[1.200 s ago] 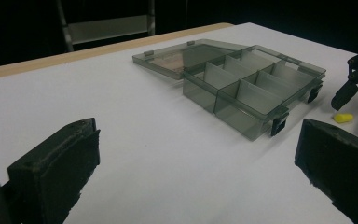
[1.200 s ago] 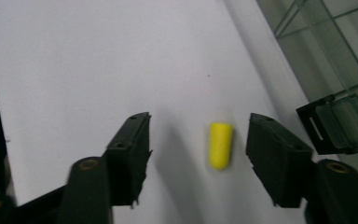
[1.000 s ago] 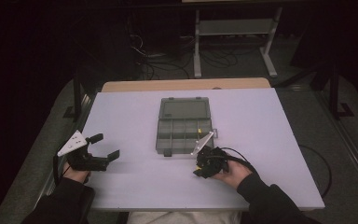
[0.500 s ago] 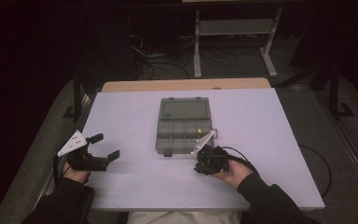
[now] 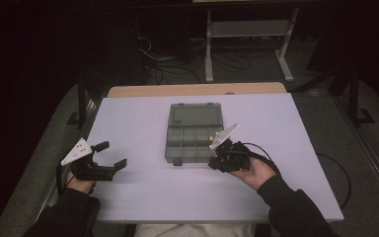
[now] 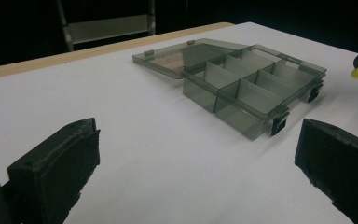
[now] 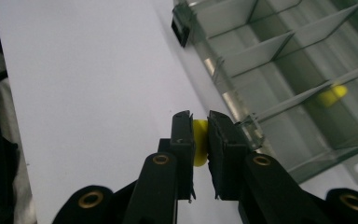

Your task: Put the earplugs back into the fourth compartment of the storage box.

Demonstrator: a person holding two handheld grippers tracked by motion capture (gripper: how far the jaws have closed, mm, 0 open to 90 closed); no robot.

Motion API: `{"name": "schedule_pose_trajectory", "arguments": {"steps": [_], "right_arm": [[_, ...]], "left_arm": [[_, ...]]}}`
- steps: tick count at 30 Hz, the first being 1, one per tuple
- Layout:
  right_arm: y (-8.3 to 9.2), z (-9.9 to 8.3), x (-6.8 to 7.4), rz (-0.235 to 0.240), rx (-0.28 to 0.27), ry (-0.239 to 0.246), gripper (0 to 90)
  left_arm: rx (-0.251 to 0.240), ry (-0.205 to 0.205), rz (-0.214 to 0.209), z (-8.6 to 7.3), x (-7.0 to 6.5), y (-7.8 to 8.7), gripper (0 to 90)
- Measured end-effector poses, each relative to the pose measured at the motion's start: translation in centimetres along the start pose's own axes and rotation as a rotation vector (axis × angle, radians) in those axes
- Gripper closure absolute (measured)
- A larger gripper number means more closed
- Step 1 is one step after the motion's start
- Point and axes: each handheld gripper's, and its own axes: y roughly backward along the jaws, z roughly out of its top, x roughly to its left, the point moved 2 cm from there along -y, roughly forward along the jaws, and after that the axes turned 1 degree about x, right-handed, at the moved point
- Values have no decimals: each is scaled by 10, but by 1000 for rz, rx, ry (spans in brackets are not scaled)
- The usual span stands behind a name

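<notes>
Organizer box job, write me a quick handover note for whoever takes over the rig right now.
Right gripper: shut on a small yellow piece, held at the near right edge of the open organizer box.
Left gripper: open, holding nothing, resting on the white table left of the box.
Done: lid open and lying flat; one yellow piece already sits in a compartment.
Left: probably drop the held piece into a compartment; nothing else loose in sight.
</notes>
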Motion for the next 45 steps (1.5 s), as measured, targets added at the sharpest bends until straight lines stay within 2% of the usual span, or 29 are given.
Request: {"name": "schedule_pose_trajectory", "arguments": {"steps": [9, 13, 22, 35, 45], "right_arm": [[13, 13, -9, -25, -3, 11, 794], [21, 21, -12, -32, -24, 9, 794], [30, 35, -29, -54, -32, -5, 797], [21, 46, -58, -74, -15, -67, 798], [5, 45, -85, -123, 38, -107, 798]], "left_arm": [[1, 1, 0, 0, 0, 0, 0], [1, -1, 0, 0, 0, 0, 0], [1, -1, -1, 0, 0, 0, 0], [1, 3, -1, 0, 0, 0, 0], [1, 4, -3, 0, 0, 0, 0]]}}
